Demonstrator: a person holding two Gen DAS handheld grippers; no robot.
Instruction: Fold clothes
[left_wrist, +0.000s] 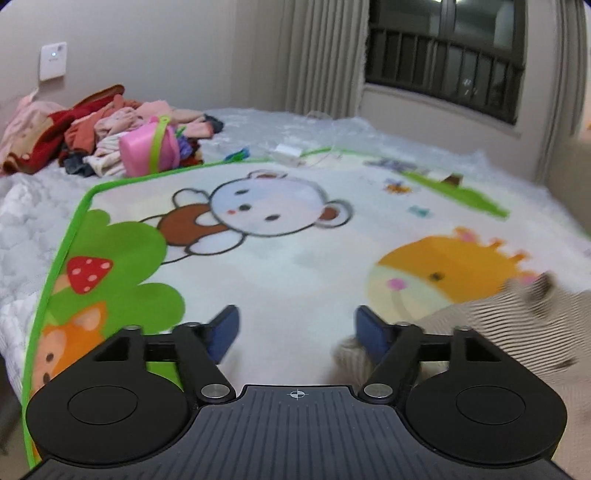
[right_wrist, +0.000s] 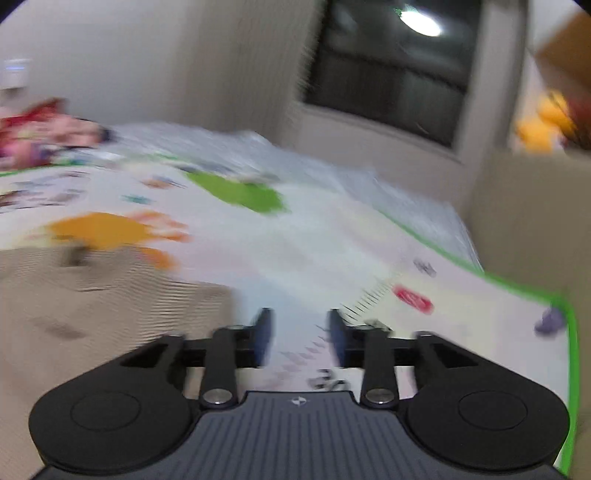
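Left gripper hangs level, its 2 blue fingers spread wide apart with nothing between them. Right gripper sits level too, picture smeared with blur, its 2 blue fingers parted more narrowly, gap clear, nothing pinched. Both point forward, black linkages splayed outward.

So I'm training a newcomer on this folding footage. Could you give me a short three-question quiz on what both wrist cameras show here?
1. True or false: the left gripper is clamped on cloth.
2. Which garment lies nearest the grippers: A) red coat, B) beige ribbed sweater, C) blue jeans?
3. Where is the clothes pile on the play mat's bed?

Key: 1. False, its jaws are open and empty, like the right gripper. 2. B. 3. Far left corner, near the wall.
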